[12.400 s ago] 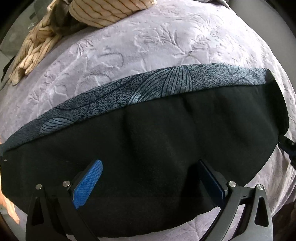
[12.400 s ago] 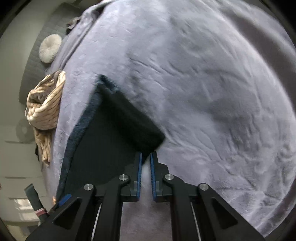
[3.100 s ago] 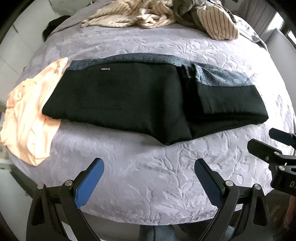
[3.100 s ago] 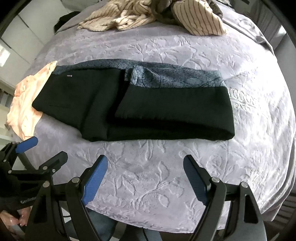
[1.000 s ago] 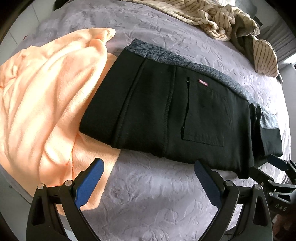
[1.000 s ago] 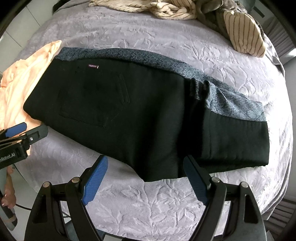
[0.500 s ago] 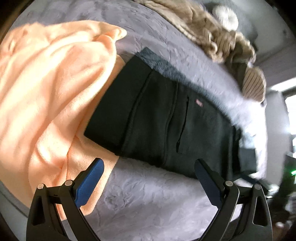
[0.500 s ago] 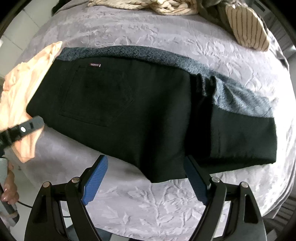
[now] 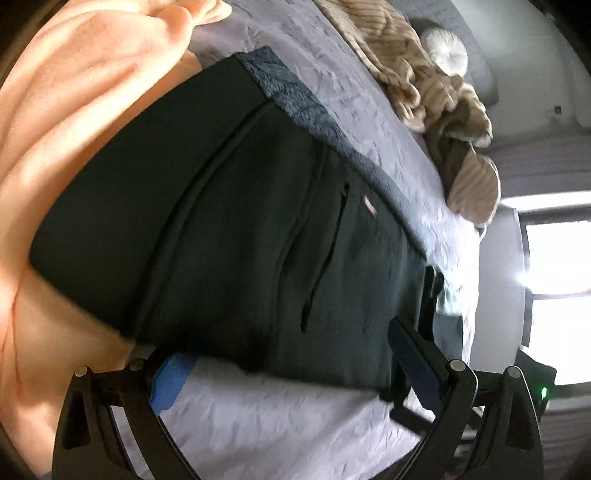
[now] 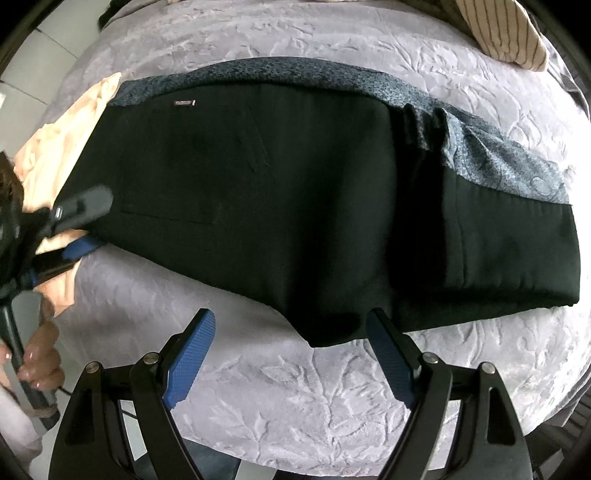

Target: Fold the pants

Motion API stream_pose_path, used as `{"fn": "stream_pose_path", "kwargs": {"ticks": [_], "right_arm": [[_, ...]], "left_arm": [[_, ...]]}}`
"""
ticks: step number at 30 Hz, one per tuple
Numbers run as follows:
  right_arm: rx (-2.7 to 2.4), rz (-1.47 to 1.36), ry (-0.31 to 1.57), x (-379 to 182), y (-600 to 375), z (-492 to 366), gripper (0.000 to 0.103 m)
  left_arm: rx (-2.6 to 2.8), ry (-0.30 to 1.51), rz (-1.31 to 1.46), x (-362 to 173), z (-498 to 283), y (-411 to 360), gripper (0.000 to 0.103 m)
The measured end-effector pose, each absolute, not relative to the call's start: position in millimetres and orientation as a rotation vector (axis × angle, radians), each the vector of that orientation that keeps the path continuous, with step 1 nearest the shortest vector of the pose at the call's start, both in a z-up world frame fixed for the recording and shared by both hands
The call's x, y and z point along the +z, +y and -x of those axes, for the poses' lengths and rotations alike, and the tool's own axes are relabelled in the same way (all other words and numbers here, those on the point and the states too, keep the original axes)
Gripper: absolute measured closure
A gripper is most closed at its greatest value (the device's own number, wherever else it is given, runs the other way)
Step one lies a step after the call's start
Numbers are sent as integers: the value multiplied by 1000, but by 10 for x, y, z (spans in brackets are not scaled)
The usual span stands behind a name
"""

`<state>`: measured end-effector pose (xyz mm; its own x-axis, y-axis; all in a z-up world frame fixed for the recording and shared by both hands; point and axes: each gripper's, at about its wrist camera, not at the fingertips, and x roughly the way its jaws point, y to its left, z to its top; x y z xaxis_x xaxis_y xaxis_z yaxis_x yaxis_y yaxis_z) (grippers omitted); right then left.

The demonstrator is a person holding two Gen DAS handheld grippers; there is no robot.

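Grippers [image 10: 284, 354] [image 9: 291, 365] wide apart, beside pants [image 10: 295, 192]

Pants [image 10: 295, 206]: matt black woven cloth, stitched seams; the band along their far edge is blue-grey with a printed, speckled look. Bedspread [image 10: 332, 398] under them: lilac, soft, embossed leaf pattern, slight sheen. Peach cloth [image 9: 74, 103]: fleecy, matt. Striped beige garment [image 10: 498, 26]: ribbed. My right gripper [image 10: 291, 354]: matt black plastic frame, metal rivets, blue pads [image 10: 192, 354] with fine knurled texture.
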<state>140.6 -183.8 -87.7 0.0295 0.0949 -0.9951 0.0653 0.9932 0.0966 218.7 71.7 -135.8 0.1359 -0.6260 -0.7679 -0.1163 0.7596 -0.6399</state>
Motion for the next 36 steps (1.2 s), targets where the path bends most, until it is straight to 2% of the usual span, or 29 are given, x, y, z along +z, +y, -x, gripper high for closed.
{"fn": "stream_pose_path", "kwargs": {"ticks": [4,9,12,14,15,17,19,23,28,36], "right_arm": [[21,-131,1544,-921,-1906,-1434,17],[39,-171,1491,-777,-2089,-1517,17],[60,-189,1441,-630,-2203,-1659,17],[81,-196,1417,-536,-2262,-1798,17],[96,-200,1411,-494,-2287,-1876,17],[136,-208,1400,-394,-2296,-2062,17],[197,-205,1402,-277,-2246,-2299,17],[344,-203,1445,-141,-1888,-2695,17],[525,-194,1564,-133,-1218,-3132,17],[706,75,1800,-507,-68,-3345,17]], "left_arm": [[-377,1404,615,-1275,-2226,640,5],[-421,1268,524,-869,-2238,435,5],[-355,1308,407,-974,-2343,294,5],[-280,1356,348,-1117,-2386,278,18],[-240,1368,301,-1163,-2396,275,38],[-222,1362,211,-1185,-2389,225,42],[-239,1270,31,-1060,-2298,48,46],[-253,1121,-302,-959,-2088,-325,49],[-249,1077,-398,-971,-2023,-399,49],[-239,1028,-502,-943,-1925,-510,49]]}}
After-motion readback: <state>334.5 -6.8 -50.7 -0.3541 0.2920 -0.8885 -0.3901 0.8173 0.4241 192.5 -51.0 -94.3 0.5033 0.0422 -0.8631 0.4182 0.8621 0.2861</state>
